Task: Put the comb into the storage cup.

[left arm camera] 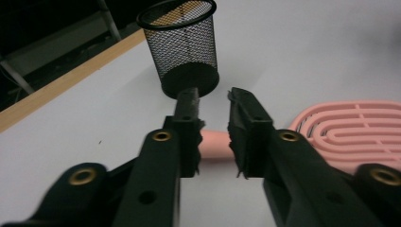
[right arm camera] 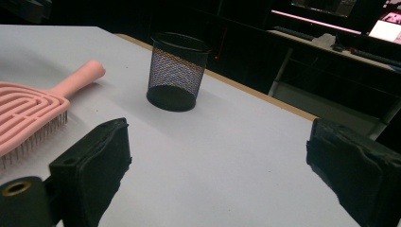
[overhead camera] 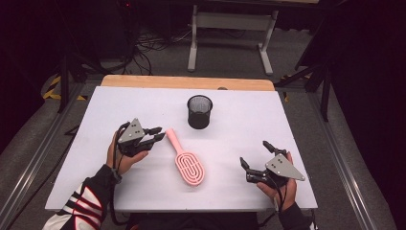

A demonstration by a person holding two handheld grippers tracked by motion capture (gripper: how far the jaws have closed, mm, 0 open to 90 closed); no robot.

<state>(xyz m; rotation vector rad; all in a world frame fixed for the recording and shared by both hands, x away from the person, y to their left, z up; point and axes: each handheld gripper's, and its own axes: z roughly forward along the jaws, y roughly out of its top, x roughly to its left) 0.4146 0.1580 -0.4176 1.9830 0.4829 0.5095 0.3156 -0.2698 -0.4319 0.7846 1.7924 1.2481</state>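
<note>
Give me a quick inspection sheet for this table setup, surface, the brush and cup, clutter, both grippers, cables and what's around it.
Surface: white board on a table with a wooden far edge; a few tiny specks.
Job's things: pink hairbrush lying flat, handle toward the left gripper; black mesh cup upright beyond it, looks empty.
Clutter: nothing seen.
Grippers: left gripper open, jaws either side of the brush handle in its own view, not closed on it. Right gripper open wide, holding nothing, apart from the brush.
Cables: loose black cables on the floor behind the table.
Surroundings: white table frame beyond; black stand legs at both sides; yellow-black floor tape at left.
</note>
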